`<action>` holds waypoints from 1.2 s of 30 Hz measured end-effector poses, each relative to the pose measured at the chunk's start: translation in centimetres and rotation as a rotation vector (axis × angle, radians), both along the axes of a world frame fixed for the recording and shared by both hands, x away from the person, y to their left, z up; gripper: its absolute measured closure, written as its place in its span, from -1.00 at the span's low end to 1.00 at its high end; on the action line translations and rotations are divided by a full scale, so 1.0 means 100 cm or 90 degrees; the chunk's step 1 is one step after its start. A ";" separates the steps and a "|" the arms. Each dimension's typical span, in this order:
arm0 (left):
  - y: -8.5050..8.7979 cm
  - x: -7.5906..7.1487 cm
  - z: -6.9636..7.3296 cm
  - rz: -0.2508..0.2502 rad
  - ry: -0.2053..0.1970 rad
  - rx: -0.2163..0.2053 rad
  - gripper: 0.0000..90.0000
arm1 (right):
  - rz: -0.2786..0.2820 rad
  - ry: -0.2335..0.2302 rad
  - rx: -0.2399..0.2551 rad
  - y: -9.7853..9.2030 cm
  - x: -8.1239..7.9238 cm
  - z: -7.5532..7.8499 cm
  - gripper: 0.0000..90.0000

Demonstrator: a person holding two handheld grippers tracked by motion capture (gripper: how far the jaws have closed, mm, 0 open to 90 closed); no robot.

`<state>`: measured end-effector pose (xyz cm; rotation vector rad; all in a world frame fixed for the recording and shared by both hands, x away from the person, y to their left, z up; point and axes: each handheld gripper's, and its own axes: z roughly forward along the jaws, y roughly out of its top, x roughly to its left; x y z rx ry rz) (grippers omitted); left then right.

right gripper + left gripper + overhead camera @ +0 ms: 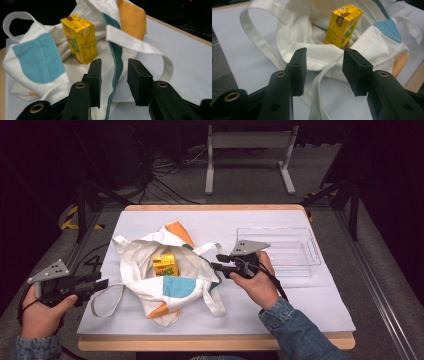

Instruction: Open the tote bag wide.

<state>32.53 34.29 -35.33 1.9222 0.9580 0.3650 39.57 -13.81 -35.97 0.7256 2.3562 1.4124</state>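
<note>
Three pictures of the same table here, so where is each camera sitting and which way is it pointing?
High view: above the person's side, facing forward and down on the table; both forearms, the left gripper and right gripper show.
Left gripper view: rides that gripper, looking between its open jaws into the tote bag.
Right gripper view: rides that gripper, facing the bag's other side.
Shared: all three show the yellow carton standing in the bag.
</note>
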 end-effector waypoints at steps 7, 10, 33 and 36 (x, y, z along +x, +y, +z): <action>-0.006 0.015 -0.001 0.041 -0.040 0.006 0.14 | 0.010 -0.019 0.024 0.014 0.010 0.011 0.34; -0.009 0.024 -0.003 0.043 -0.047 -0.004 0.11 | 0.015 -0.027 0.024 0.022 0.014 0.013 0.27; -0.014 0.073 -0.029 0.083 -0.048 -0.011 0.02 | 0.008 -0.037 -0.071 0.051 0.045 -0.005 0.87; -0.015 0.078 -0.033 0.089 -0.047 0.000 0.00 | -0.006 -0.022 -0.070 0.044 0.046 -0.008 0.88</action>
